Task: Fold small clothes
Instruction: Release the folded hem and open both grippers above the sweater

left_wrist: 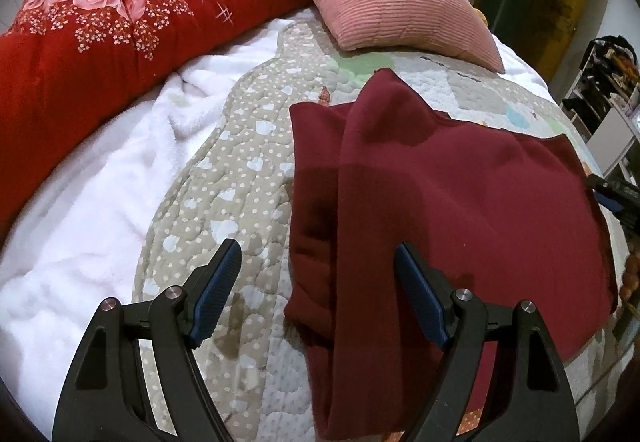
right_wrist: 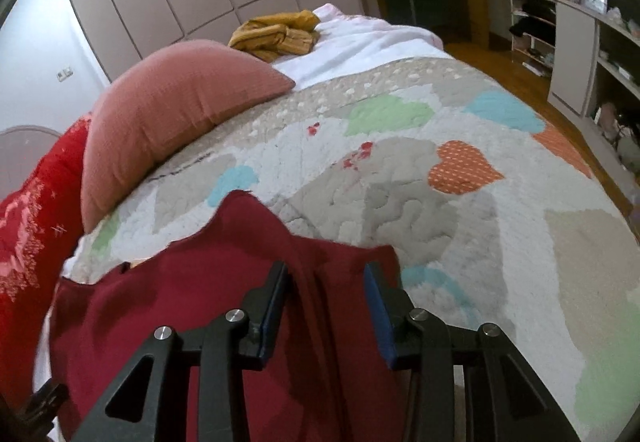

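In the left wrist view, the left gripper [left_wrist: 318,262] fills the lower part of the frame with its jaws spread wide apart, holding nothing. A folded strip of the dark red garment [left_wrist: 440,178] runs up between its blue pads [left_wrist: 218,282] without touching them.

In the right wrist view, the right gripper [right_wrist: 326,282] sits at the bottom centre, jaws partly apart, with a raised fold of the garment between them. Whether the pads press on the cloth I cannot tell.

The garment lies on the patchwork quilt [right_wrist: 440,202], spreading from bottom centre towards the lower left. Beyond it, in the upper left, a pink cushion [right_wrist: 172,114] rests beside a red floral blanket [left_wrist: 112,42]. Further off lies a mustard cloth [right_wrist: 276,34].
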